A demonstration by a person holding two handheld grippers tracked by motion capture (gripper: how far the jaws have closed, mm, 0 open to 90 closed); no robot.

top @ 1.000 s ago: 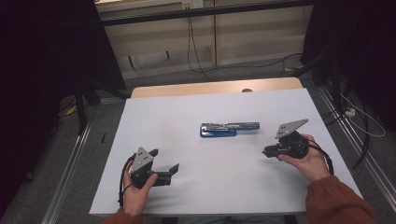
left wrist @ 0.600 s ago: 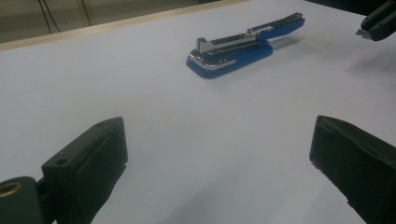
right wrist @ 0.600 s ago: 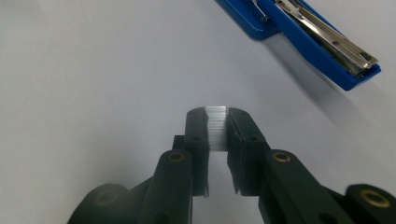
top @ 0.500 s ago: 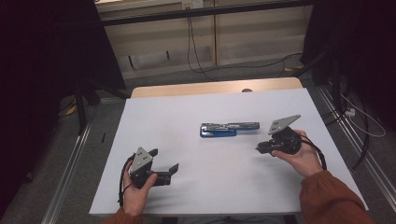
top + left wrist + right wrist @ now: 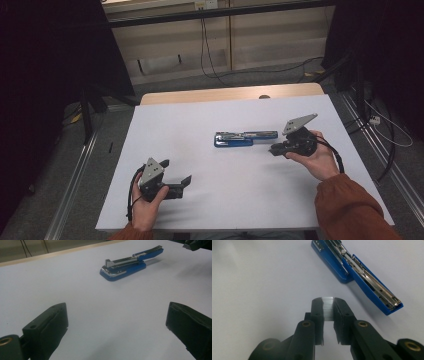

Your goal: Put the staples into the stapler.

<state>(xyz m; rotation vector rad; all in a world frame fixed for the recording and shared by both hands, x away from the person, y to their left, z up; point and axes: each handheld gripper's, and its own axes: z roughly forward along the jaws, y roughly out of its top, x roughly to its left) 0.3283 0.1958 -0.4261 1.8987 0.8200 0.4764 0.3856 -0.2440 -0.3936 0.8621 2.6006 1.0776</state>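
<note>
Since the right gripper [image 5: 328, 302] pinches a strip of staples [image 5: 328, 307] just beside the opened blue stapler [image 5: 245, 138] in the middle of the white table [image 5: 200, 125], it should go slowly and level into the metal track, while the left gripper [image 5: 175, 177] waits, open.

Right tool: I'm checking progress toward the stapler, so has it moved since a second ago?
Yes. In the high view the right tool, shut on a strip of staples, has shifted left, closer to the open blue stapler, which lies where it was.
</note>
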